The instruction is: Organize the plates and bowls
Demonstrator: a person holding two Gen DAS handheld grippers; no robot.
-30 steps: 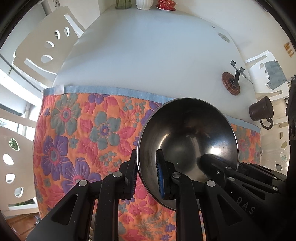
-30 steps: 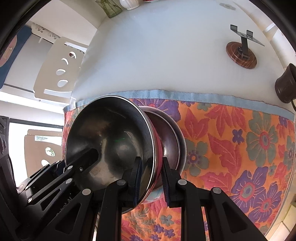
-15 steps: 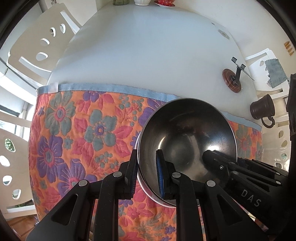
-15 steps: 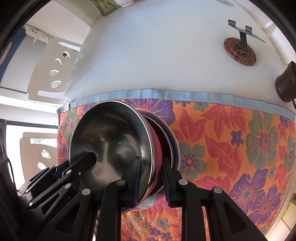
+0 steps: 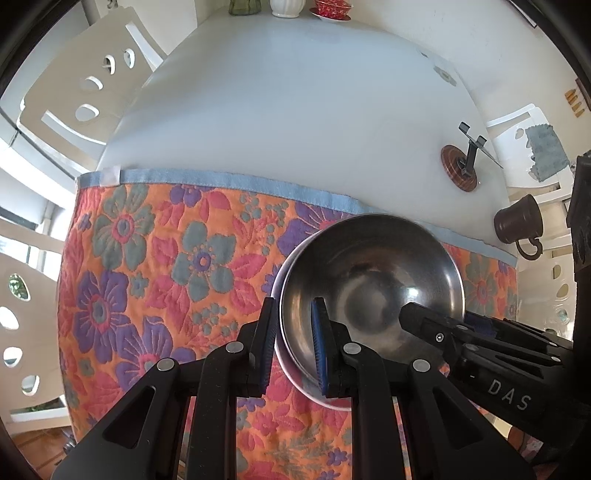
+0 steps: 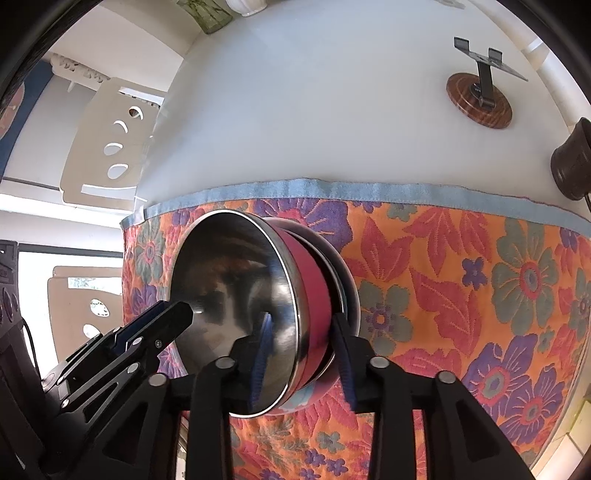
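A steel bowl with a red outside sits nested in a second steel bowl on the floral cloth. It also shows in the left wrist view. My left gripper straddles the bowl's left rim, one finger inside and one outside, with a gap to the outer finger. My right gripper straddles the opposite rim of both bowls, its jaws spread wider than the wall. The left gripper's fingers reach into the bowl in the right wrist view.
A dark brown mug and a round wooden stand with a metal holder stand on the white table to the right. Vases and a red dish line the far edge. White chairs flank the table.
The bowl has come down level onto the second bowl. Both grippers' jaws have spread apart and let go of the rim.
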